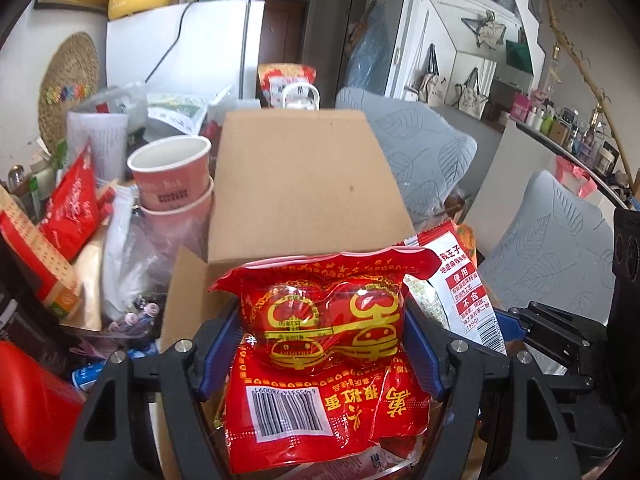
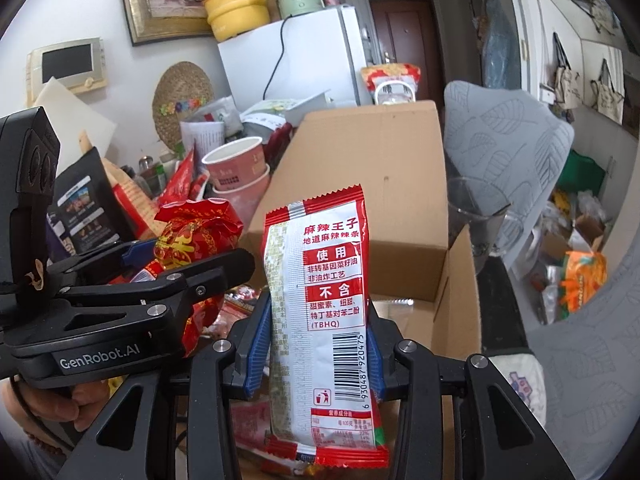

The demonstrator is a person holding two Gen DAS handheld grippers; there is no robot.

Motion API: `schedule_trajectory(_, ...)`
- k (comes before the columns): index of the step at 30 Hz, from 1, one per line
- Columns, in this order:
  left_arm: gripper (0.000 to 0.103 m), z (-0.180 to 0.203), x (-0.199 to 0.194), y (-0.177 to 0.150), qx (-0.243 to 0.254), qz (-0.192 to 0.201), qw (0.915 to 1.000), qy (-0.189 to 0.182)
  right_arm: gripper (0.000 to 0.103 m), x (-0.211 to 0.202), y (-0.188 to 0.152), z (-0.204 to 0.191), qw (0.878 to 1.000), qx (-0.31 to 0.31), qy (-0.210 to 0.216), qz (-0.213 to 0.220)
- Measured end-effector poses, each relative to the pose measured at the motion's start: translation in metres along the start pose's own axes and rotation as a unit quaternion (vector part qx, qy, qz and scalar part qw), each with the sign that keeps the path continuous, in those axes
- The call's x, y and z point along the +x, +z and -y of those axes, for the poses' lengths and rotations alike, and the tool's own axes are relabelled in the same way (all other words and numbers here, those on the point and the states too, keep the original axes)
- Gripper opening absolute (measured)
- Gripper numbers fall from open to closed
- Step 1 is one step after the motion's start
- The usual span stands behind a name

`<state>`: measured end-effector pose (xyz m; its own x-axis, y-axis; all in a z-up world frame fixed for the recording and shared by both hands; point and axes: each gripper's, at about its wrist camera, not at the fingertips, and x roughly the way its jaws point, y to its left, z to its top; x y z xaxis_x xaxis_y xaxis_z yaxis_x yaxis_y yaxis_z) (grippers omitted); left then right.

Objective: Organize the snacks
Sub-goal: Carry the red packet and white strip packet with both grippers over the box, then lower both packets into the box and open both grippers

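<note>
Left claw (image 1: 324,344) clamping a red two-egg snack pack (image 1: 324,320) between its blue pads (image 1: 218,350), barcode end hanging toward the camera, pack held level just over the near edge of the open cardboard box (image 1: 300,184). Seen from the right wrist view, left claw (image 2: 188,256) reaching in from the left side, angled up and to the right, a person's hand (image 2: 60,400) gripping its handle low at the edge. Right claw (image 2: 316,344) pinching a red-and-white spicy strip packet (image 2: 320,312) upright, label and barcode facing the camera, packet standing in front of the box's raised back flap (image 2: 360,168). Both claws narrowed onto their packets, sitting side by side and close, left one slightly ahead. Spicy packet (image 1: 456,288) showing just right of the egg pack in the left view. Stacked pink paper cups (image 1: 172,176) and assorted red wrappers (image 1: 72,204) crowding beside the box's left wall. Grey leaf-print cushion (image 2: 504,140) leaning at the box's right.
</note>
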<state>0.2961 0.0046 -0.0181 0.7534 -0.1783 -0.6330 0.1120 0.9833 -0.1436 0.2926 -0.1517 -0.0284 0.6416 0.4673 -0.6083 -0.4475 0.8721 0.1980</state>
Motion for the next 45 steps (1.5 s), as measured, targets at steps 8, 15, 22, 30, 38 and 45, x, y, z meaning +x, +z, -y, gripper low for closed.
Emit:
schedule_trajectory(8, 0.074, -0.006, 0.026, -0.007, -0.003, -0.029, 0.9994, 0.02, 0.04, 0.019, -0.007, 0.014, 0.999, 0.014, -0.02, -0.027)
schedule_trajectory(15, 0.074, -0.01, 0.049, -0.019, 0.006, -0.064, 0.9966, 0.051, 0.041, 0.023, -0.009, 0.018, 0.998, 0.017, -0.043, -0.032)
schedule_trajectory(22, 0.075, -0.004, 0.063, -0.027, 0.029, -0.096, 0.9923, 0.074, 0.041, 0.039, -0.017, 0.016, 0.995, -0.002, -0.073, -0.071)
schedule_trajectory(30, 0.077, 0.0, 0.077, -0.032, 0.057, -0.131, 0.9855, 0.092, 0.041, 0.042, -0.022, 0.012, 0.992, -0.02, -0.089, -0.084)
schedule_trajectory(38, 0.08, 0.002, 0.085, -0.028, 0.061, -0.14, 0.9836, 0.096, 0.05, 0.038, -0.022, 0.007, 0.991, -0.026, -0.091, -0.092)
schedule_trajectory(45, 0.08, 0.008, 0.071, -0.031, 0.063, -0.117, 0.9875, 0.084, 0.07, 0.023, -0.023, 0.005, 0.989, -0.04, -0.119, -0.08)
